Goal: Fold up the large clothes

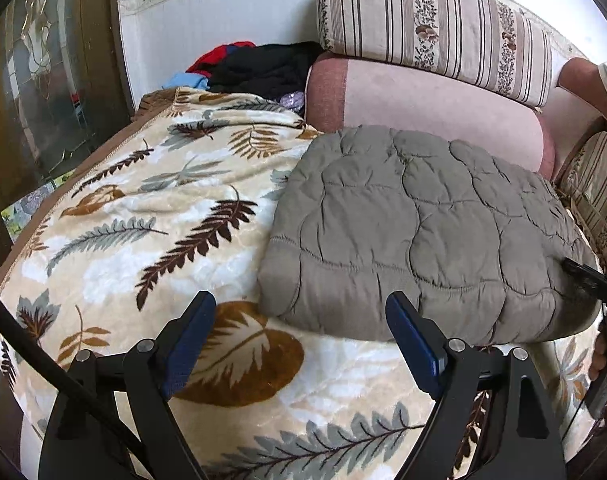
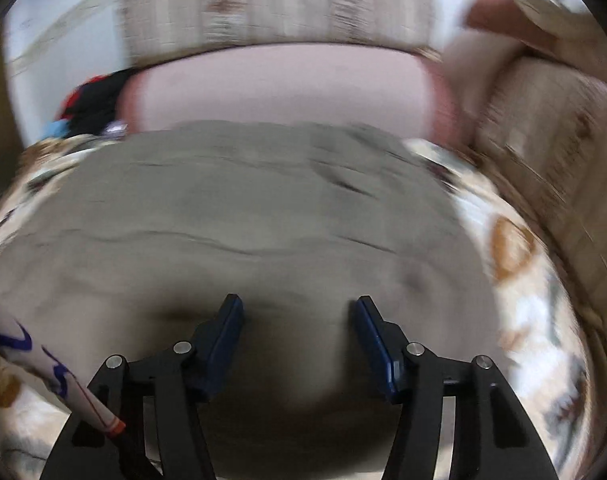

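Note:
A grey-green quilted garment (image 1: 419, 232) lies folded into a thick pad on a leaf-patterned blanket (image 1: 151, 216). My left gripper (image 1: 299, 312) is open and empty, just in front of the pad's near left corner. My right gripper (image 2: 297, 312) is open and empty, low over the near part of the same quilted garment (image 2: 239, 208); that view is blurred by motion. The tip of the right gripper (image 1: 583, 272) also shows at the pad's right edge in the left wrist view.
A pink bolster (image 1: 423, 100) and a striped floral cushion (image 1: 435, 24) lie behind the pad. A pile of black, red and blue clothes (image 1: 259, 66) sits at the back left. A wooden glass-panelled door (image 1: 47, 72) stands to the left. Striped upholstery (image 2: 551, 152) runs along the right.

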`<state>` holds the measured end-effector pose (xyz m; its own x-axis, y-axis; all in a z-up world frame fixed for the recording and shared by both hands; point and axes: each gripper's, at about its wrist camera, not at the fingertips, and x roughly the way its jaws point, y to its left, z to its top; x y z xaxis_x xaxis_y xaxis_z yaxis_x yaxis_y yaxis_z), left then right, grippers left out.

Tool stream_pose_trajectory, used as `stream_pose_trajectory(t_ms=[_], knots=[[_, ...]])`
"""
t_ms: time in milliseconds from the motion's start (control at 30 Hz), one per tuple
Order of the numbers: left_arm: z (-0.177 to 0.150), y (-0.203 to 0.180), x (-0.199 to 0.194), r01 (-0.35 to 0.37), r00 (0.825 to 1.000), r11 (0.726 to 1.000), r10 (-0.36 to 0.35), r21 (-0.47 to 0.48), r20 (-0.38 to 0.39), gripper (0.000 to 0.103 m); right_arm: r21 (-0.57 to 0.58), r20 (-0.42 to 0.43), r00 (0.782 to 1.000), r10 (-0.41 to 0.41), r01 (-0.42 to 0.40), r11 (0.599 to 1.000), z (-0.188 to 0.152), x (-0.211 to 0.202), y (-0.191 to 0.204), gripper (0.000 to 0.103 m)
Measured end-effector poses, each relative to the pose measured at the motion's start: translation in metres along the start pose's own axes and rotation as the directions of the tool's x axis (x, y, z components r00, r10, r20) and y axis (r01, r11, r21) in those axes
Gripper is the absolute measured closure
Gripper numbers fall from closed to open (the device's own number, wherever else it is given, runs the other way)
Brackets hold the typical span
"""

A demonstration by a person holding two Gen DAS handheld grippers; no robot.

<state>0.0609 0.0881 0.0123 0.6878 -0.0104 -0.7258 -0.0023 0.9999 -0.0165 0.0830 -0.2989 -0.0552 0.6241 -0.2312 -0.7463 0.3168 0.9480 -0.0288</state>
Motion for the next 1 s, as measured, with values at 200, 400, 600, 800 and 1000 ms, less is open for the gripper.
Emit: stream_pose_trajectory(t_ms=[200, 400, 600, 800, 1000], knots=[[-0.005, -0.009, 0.006, -0.010, 1.000, 1.000, 0.010, 0.002, -0.020, 0.017, 0.066, 0.013, 0.999, -0.033, 0.032, 0.997, -0.004, -0.029, -0.044, 0.044], [-0.009, -0.017, 0.002, -0.012, 1.000, 1.000, 0.013, 0.009, -0.022, 0.017, -0.038, 0.062, 0.996, 0.056, -0.054, 0.998, -0.022, -0.049, -0.001, 0.033], [-0.012, -0.019, -0.014, -0.158, 0.981, 0.987, 0.157, 0.003, 0.111, 0.008, -0.025, 0.025, 1.000, -0.004, 0.005, 1.000, -0.035, -0.041, -0.011, 0.031], [-0.011, -0.026, -0.007, -0.099, 0.994, 0.995, 0.097, 0.029, 0.056, 0.006, -0.022, 0.037, 0.999, -0.007, 0.008, 1.000, -0.050, -0.064, -0.011, 0.026], [-0.021, -0.039, -0.006, -0.080, 0.997, 0.995, 0.079, 0.066, 0.021, 0.006, -0.034, 0.008, 0.999, 0.048, -0.047, 0.998, -0.066, -0.068, 0.003, 0.026]])
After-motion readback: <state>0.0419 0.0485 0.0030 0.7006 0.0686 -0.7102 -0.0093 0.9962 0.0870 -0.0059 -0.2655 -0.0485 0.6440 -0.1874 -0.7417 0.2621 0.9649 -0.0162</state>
